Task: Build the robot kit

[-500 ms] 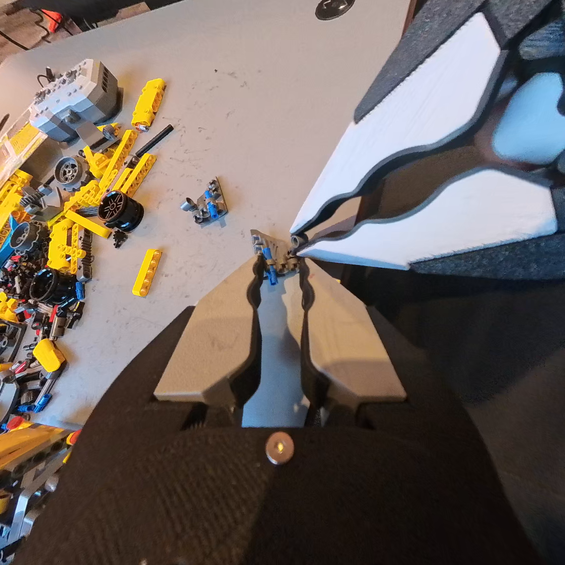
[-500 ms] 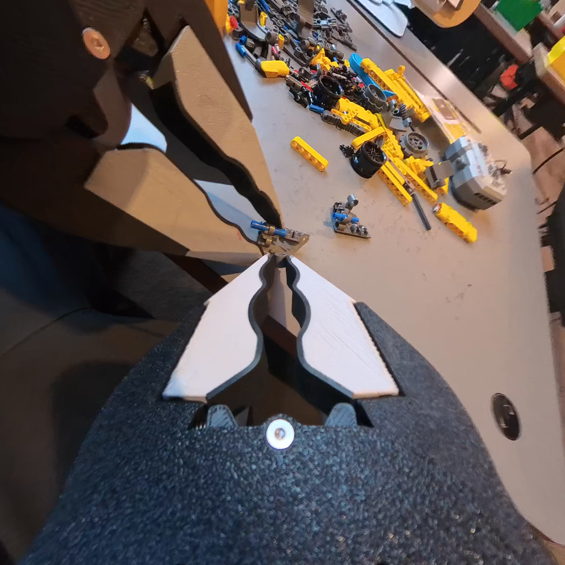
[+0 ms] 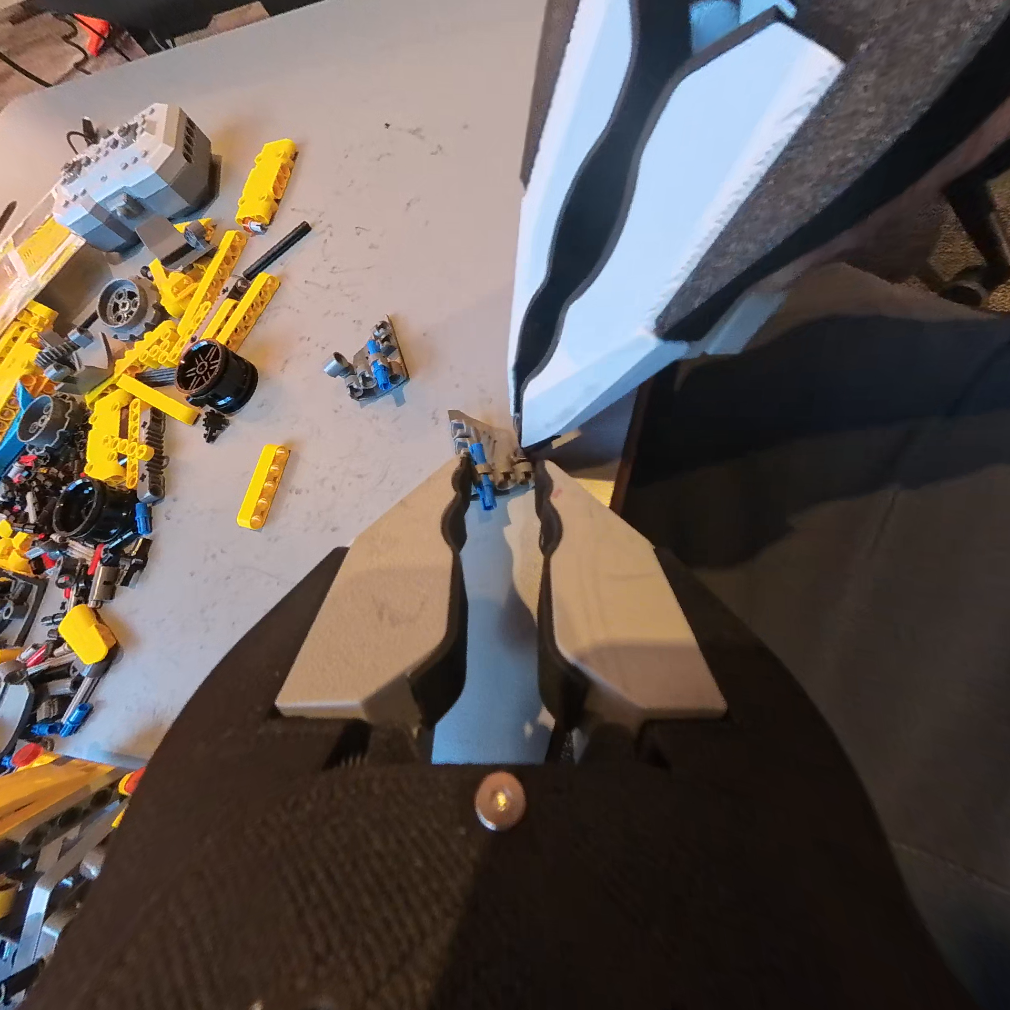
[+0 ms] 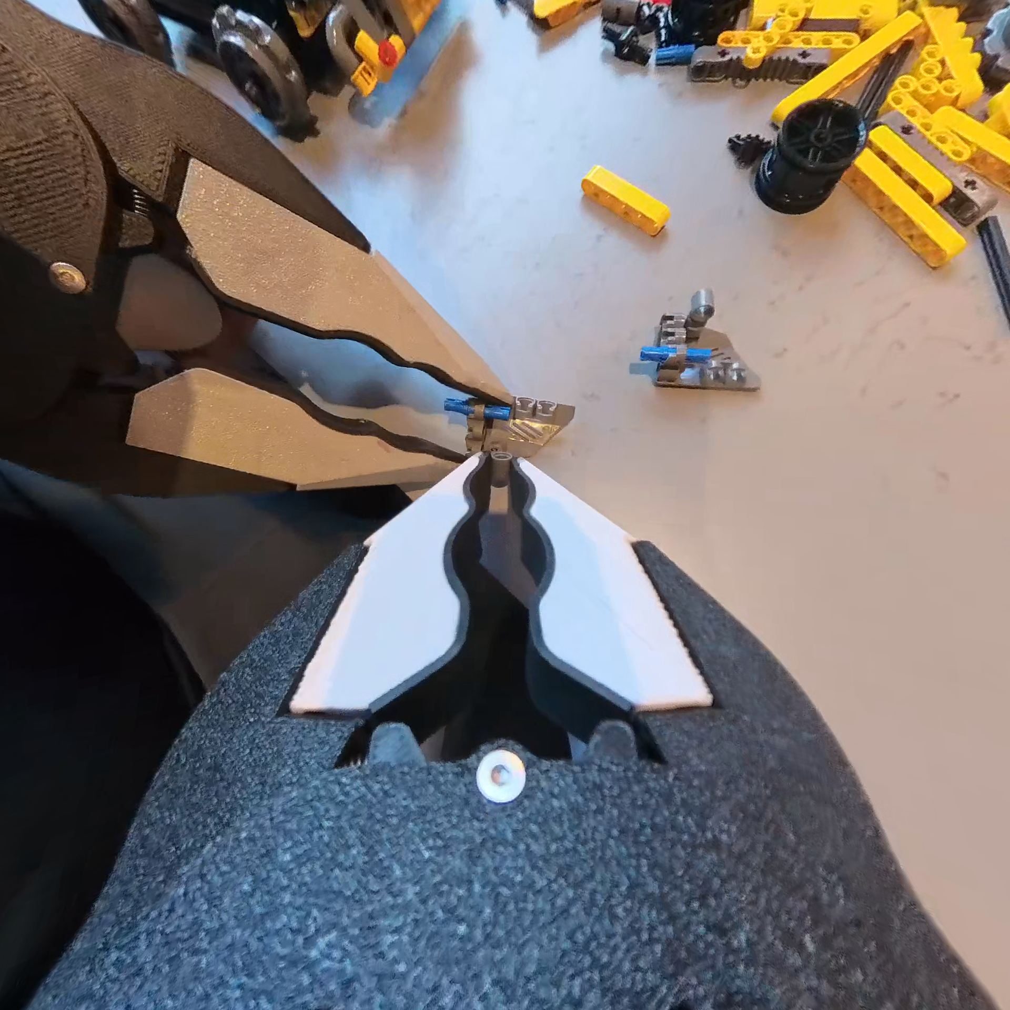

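On the left of the grey table [image 3: 415, 164] lay a big heap of yellow, black and grey plastic building bricks [image 3: 109, 382]. A short yellow beam with holes [image 3: 263, 485] lay just beside the heap, by itself. A bit to the right of it sat a small grey wedge plate with a blue pin [image 3: 374, 363], flat on the table and well apart from my tools.

My left gripper [image 3: 500, 473], the one with tan fingers, was squeezed tight on another little grey wedge piece with a blue pin [image 3: 486, 451]. I think I held it so it would not wobble. I held this gripper low and pointed it across the table.

My right gripper [image 4: 497, 456], the one with white fingers, pinched a tiny grey round peg [image 4: 498, 464]. Its tips touched the wedge piece from the side, near the table's edge. I held this gripper tipped down at the left one, so the tips met.
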Tool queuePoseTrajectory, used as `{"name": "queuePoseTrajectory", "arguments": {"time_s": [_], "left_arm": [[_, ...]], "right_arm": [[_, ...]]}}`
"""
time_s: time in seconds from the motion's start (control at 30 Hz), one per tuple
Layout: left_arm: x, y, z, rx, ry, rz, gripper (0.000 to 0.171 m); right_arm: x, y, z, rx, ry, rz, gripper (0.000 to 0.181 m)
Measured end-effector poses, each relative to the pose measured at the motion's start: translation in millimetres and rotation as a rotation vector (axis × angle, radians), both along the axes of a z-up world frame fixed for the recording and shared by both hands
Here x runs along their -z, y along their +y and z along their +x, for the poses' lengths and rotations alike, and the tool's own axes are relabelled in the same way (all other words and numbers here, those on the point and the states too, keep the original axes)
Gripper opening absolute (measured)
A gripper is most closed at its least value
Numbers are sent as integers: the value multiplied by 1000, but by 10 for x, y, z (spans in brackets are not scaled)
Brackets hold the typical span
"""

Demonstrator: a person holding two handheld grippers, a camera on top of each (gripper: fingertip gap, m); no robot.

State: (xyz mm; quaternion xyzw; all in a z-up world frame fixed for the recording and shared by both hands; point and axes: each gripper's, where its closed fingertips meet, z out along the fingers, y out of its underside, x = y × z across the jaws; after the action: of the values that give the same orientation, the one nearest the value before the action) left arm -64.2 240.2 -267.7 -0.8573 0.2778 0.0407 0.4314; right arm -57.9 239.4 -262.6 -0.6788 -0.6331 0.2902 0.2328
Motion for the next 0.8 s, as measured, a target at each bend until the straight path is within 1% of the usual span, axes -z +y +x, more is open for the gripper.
{"name": "queuePoseTrajectory", "arguments": {"time_s": [0.13,0.23,0.5,0.8], "left_arm": [[1,-1,5,4,0,0,21],[0,-1,11,6,-3,-1,21],[0,1,13,6,-2,-1,21],[-2,2,15,5,3,2,21]], "right_arm": [[-10,-6,2,-29,-43,-9,7],[-31,-35,-20,-38,-45,0,7],[-36,20,1,3,-45,18,7],[-8,18,23,13,-43,28,7]]}}
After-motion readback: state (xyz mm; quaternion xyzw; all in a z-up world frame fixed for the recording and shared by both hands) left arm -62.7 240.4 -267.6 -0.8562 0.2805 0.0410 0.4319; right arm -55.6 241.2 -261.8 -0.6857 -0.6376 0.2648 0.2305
